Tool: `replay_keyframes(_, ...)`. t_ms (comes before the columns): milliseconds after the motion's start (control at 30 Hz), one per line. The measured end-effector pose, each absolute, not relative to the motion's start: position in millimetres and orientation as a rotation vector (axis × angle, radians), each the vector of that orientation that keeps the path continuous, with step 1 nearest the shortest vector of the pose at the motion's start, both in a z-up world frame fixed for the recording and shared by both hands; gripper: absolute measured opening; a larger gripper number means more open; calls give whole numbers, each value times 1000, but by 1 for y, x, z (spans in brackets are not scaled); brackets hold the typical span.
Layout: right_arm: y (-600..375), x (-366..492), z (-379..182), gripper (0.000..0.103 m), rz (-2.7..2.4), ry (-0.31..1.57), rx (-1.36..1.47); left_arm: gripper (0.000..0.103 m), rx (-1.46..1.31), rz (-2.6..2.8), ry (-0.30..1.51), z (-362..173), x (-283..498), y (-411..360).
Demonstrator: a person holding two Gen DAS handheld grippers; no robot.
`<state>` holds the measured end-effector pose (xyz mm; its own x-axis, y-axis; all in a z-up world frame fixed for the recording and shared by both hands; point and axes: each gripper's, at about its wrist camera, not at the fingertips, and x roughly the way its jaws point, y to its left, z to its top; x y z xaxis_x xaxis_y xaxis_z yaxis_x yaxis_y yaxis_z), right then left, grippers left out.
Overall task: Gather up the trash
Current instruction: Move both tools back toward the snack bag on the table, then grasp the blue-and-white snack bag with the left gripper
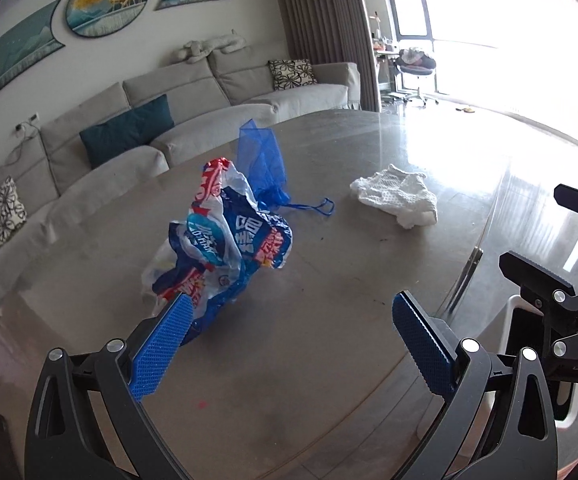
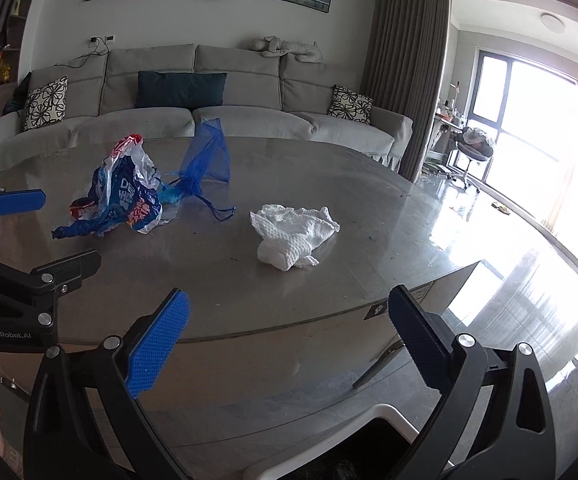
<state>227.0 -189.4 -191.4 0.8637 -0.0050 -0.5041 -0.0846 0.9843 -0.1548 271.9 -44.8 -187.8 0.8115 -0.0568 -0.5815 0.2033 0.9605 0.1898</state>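
1. Left wrist view: left gripper [image 1: 289, 316] with fingers [image 1: 165, 340] spread wide and holding nothing, aimed at the crumpled snack wrapper [image 1: 229, 248]; near finger tip right at the wrapper's lower edge, contact not certain.
2. Probably placed so to close on the wrapper first, as the nearest piece of trash.
3. Just behind the wrapper, touching or overlapping it: blue mesh bag [image 1: 263, 160], standing half upright, drawstring trailing on the surface [image 1: 329, 360].
4. Farther right, well apart from both: wadded white paper towel [image 1: 397, 196], lying flat.
5. Right wrist view: right gripper [image 2: 289, 332] likewise released and empty, held back near the surface edge, pointed roughly toward the paper towel; likely waiting its turn.
6. Shown only from the right wrist: white rim of a dark-lined bin [image 2: 385, 420] below the fingers, off the surface, a likely drop point; also the wrapper's long tail stretched toward the left gripper.
7. Shown only from the left wrist: closeness of finger to wrapper, and the wrapper's printed face.
8. Sofa [image 2: 209, 120] behind, beyond the surface.
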Motion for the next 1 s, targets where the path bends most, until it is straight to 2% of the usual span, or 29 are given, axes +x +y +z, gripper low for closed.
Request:
replay_keyframes(400, -127, 286, -181, 99, 115, 507, -236, 99, 208, -58, 619, -185, 315, 4)
replay_keyframes(833, -125, 335, -191, 99, 88, 537, -240, 99, 268, -46, 637, -200, 373, -2)
replay_keyframes(1000, -125, 342, -201, 99, 93, 556, -239, 99, 256, -47, 756, -226, 402, 1)
